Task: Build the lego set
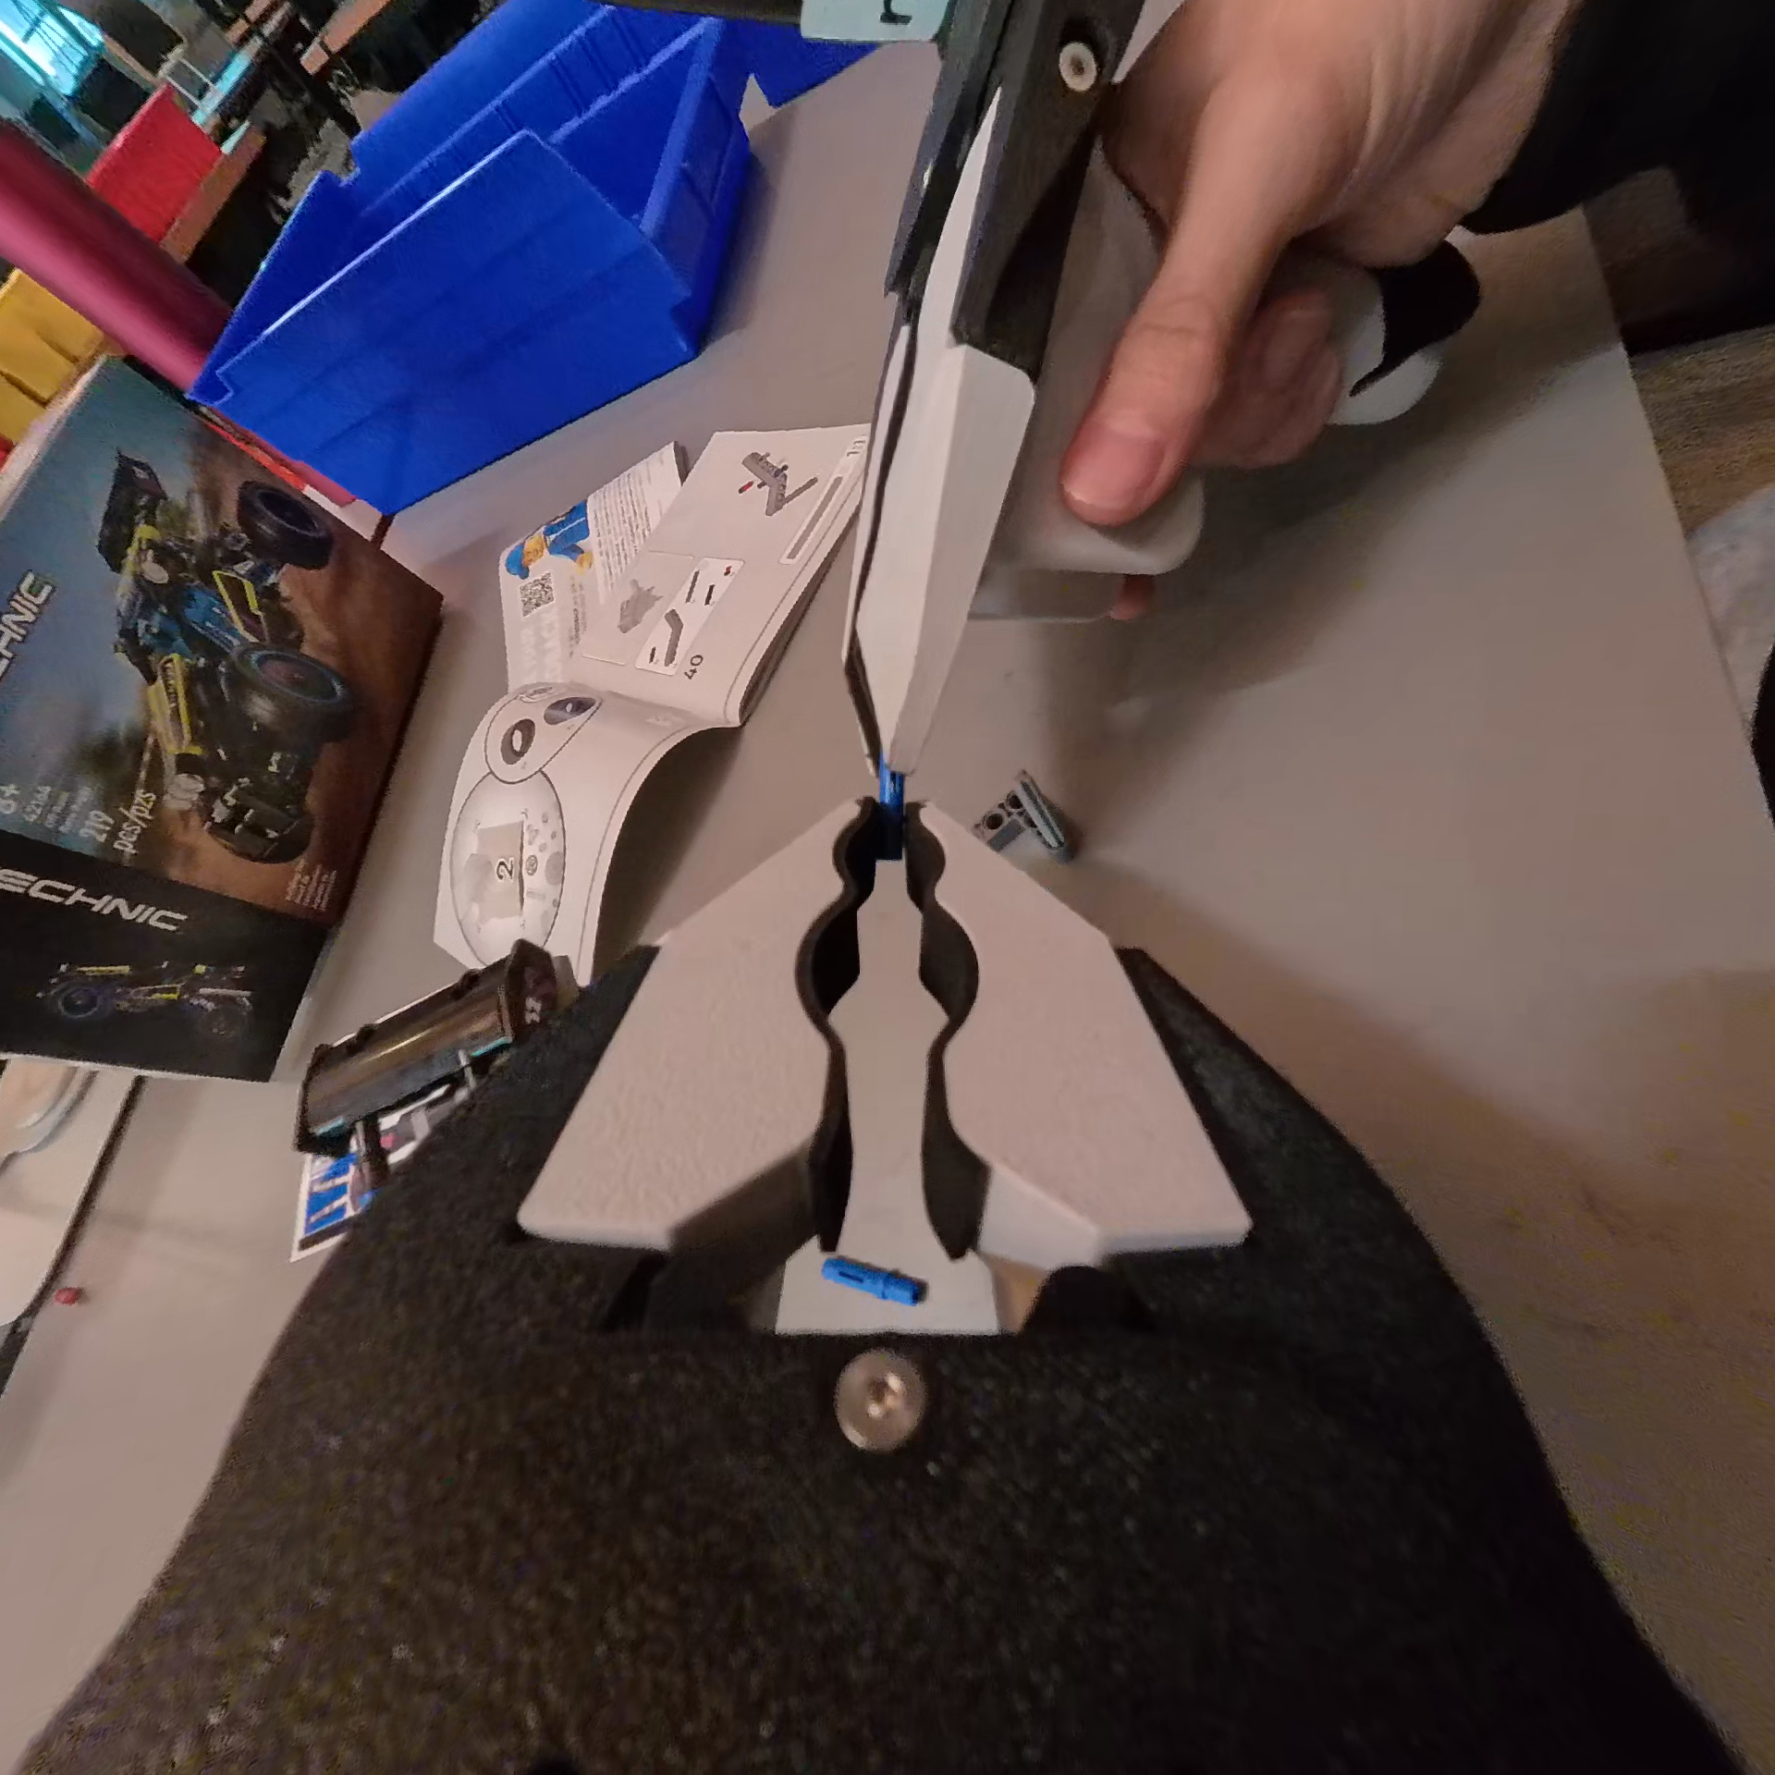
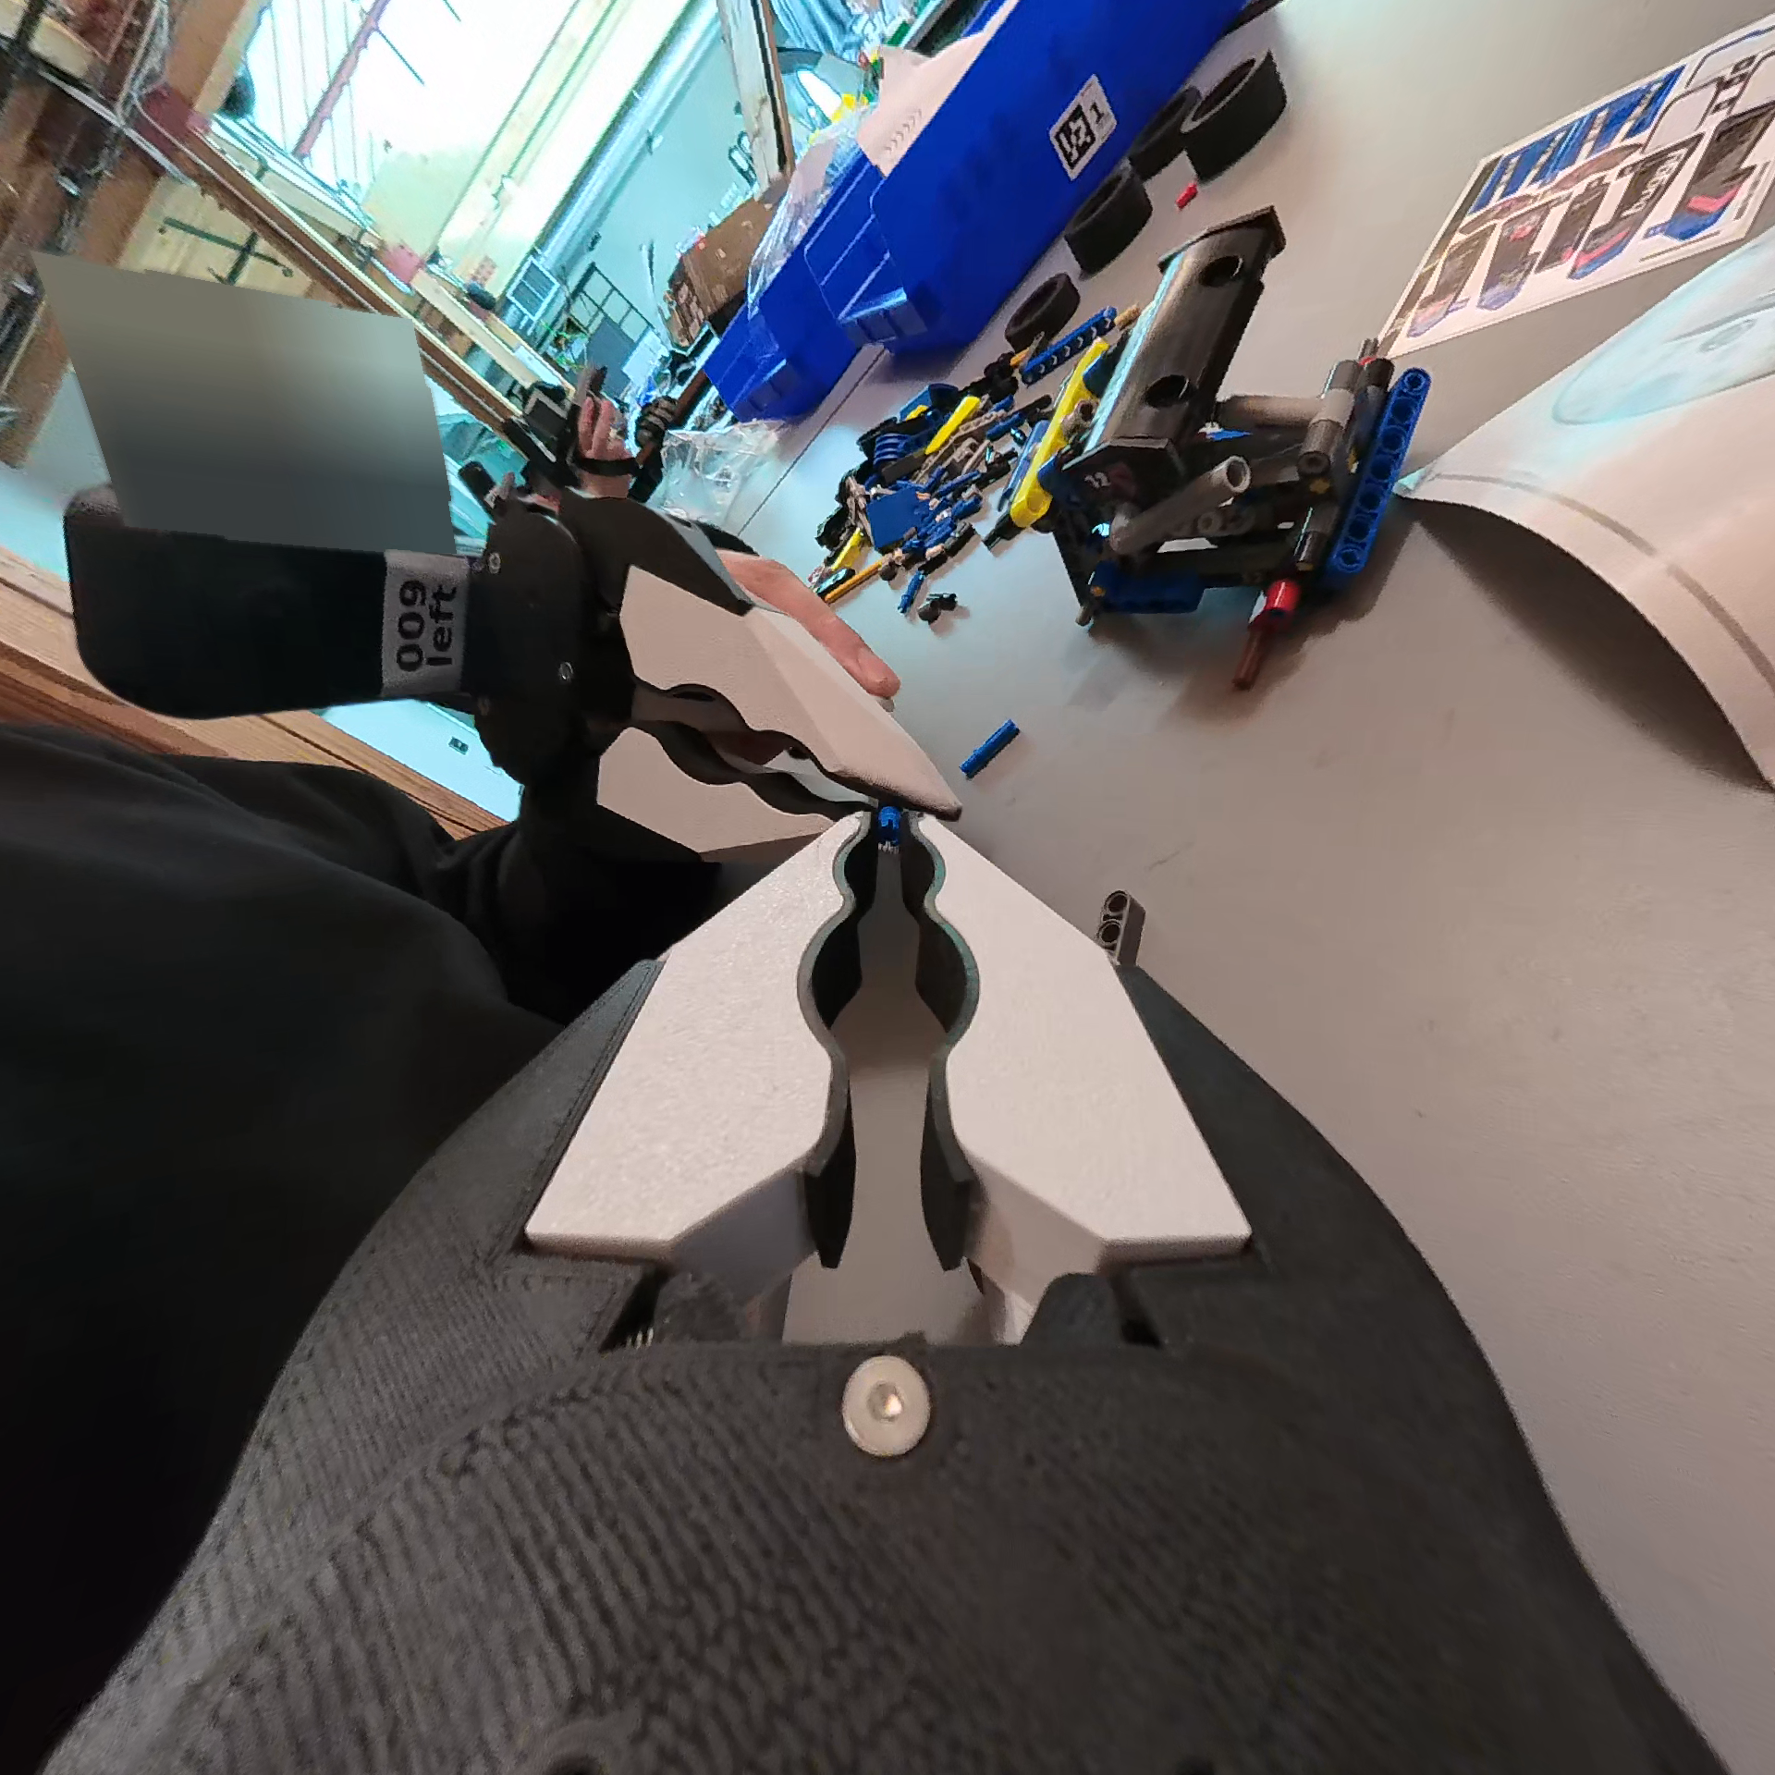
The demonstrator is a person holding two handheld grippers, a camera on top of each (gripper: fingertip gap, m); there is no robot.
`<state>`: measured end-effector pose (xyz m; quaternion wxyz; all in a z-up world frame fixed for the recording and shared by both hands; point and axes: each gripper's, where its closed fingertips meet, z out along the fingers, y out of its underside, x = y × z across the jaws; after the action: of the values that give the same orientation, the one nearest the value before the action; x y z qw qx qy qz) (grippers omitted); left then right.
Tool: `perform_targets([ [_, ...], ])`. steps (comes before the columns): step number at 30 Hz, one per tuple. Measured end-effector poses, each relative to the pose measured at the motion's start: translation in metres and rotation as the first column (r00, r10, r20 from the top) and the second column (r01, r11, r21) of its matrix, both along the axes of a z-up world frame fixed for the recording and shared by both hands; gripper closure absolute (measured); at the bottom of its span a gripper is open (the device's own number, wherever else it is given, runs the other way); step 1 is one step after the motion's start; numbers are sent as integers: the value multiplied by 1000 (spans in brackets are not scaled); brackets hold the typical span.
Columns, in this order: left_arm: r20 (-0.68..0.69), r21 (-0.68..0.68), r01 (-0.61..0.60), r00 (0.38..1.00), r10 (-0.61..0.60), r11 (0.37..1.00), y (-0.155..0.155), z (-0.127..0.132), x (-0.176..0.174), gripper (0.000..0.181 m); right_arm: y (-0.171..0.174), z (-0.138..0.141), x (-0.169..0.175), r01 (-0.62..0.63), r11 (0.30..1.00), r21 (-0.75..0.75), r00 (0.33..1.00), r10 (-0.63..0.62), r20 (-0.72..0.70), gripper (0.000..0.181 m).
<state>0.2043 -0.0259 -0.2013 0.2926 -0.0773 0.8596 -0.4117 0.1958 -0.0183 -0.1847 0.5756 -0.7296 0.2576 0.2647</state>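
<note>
A small blue pin [image 1: 890,797] is pinched between both grippers, tip to tip, just above the grey table [image 1: 1393,864]. My left gripper [image 1: 888,828] is shut on its near end. My right gripper [image 1: 888,761] comes down from above, held by a hand, and is shut on the other end. In the right wrist view the right gripper [image 2: 888,834] holds the pin [image 2: 887,819] and the left gripper [image 2: 927,802] meets it from the left. A second blue pin [image 1: 872,1282] [image 2: 989,747] and a grey connector [image 1: 1023,816] [image 2: 1119,912] lie on the table.
The partly built car [image 2: 1210,461] stands beside a pile of loose pieces [image 2: 932,480] and black tires [image 2: 1234,101]. Blue bins [image 1: 480,288], the set's box [image 1: 173,720], an open instruction booklet [image 1: 663,595] and a sticker sheet [image 2: 1585,192] lie around. The grippers are tip to tip, or close to it. Between my left fingertips and the grey connector [image 2: 1119,912] there is roughly 5 cm.
</note>
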Motion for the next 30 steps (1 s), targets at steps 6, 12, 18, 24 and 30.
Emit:
perform_targets([
  [6, -4, -8, -2, 1000, 2, 1000, 0, 0, 0, 178, 1, -6, 3, 35, 997, -62, 998, -32, 54, 178],
  [12, -28, -17, -28, 999, 27, 999, 1, -1, 3, 179, 1, -8, 4, 47, 995, -86, 996, -39, 85, 178],
  [18, -72, -42, -92, 993, 89, 995, 14, -1, 11, 179, -33, -36, 30, 181, 923, -339, 964, -99, 247, 169],
  [24, -125, 5, -114, 986, 114, 993, 20, -15, 13, 179, -24, -58, 15, 117, 865, -487, 961, 25, 275, 159],
  [30, -146, -11, -110, 983, 107, 994, 21, -14, 12, 179, -18, -62, 14, 111, 839, -532, 952, 64, 300, 161],
])
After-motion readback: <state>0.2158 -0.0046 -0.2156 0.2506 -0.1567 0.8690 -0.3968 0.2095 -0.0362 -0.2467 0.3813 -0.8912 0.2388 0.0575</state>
